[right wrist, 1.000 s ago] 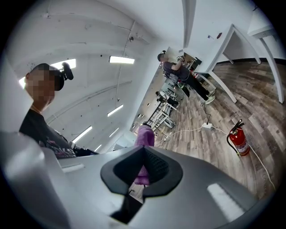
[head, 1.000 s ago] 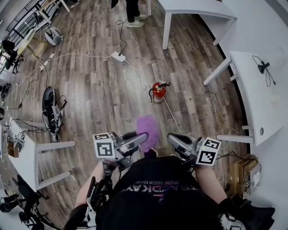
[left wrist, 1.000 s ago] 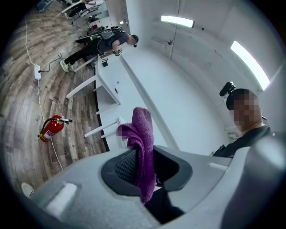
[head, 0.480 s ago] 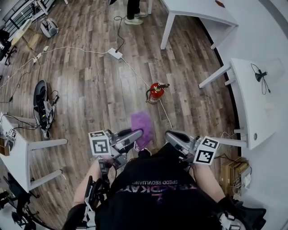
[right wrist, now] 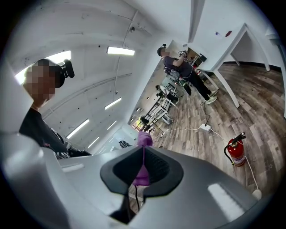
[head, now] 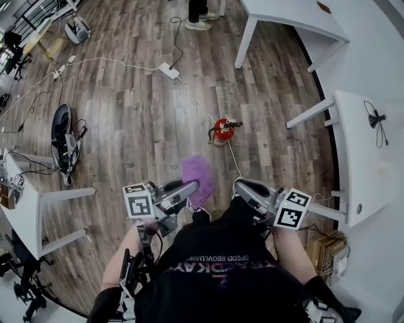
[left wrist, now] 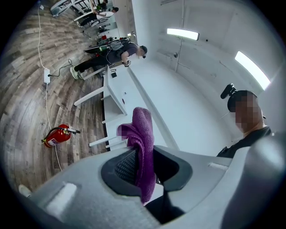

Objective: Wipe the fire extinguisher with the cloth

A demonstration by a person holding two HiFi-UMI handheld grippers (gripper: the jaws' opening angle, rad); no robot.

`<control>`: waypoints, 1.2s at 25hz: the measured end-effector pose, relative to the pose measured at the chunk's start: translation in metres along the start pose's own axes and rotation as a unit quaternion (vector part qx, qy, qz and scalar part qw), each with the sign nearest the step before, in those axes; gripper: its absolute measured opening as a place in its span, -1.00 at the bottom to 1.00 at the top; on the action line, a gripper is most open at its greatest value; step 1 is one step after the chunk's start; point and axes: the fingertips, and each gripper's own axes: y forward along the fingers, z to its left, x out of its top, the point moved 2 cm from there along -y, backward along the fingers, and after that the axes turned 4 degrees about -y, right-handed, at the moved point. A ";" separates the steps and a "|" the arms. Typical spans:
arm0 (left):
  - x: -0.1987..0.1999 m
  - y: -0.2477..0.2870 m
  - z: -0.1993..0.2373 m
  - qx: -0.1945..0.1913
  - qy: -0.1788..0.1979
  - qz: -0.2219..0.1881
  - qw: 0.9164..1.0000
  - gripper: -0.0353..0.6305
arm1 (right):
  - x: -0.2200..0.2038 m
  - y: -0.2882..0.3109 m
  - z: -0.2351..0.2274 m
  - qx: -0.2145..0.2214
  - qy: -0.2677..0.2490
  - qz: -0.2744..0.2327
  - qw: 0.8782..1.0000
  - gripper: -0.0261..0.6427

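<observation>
A red fire extinguisher stands on the wood floor ahead of me, also seen at the left of the left gripper view and at the right of the right gripper view. My left gripper is held level and is shut on a purple cloth, which sticks up from between the jaws. My right gripper hangs beside it, apart from the cloth, with its jaws nearly together and nothing held. In the right gripper view the cloth shows beyond those jaws. Both grippers are well short of the extinguisher.
A white power strip and its cables run across the floor beyond the extinguisher. White tables stand at the right, far side and left. A backpack lies on the floor at the left. A person's feet are at the far end.
Both grippers have drifted a little left in the head view, still side by side at the body. The cloth stays in the left gripper. The extinguisher has not moved.
</observation>
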 end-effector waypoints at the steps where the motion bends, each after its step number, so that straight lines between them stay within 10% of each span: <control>1: 0.001 0.008 0.003 0.004 -0.004 -0.001 1.000 -0.69 | 0.006 -0.003 -0.008 -0.001 0.000 0.001 1.000 -0.89; 15: 0.013 0.111 0.091 0.110 -0.004 -0.017 0.994 -0.69 | 0.039 -0.049 -0.166 0.015 -0.005 0.107 0.994 -0.89; 30: 0.069 0.137 0.297 0.092 0.049 0.121 0.987 -0.69 | -0.025 -0.027 -0.303 -0.056 -0.043 0.140 0.988 -0.89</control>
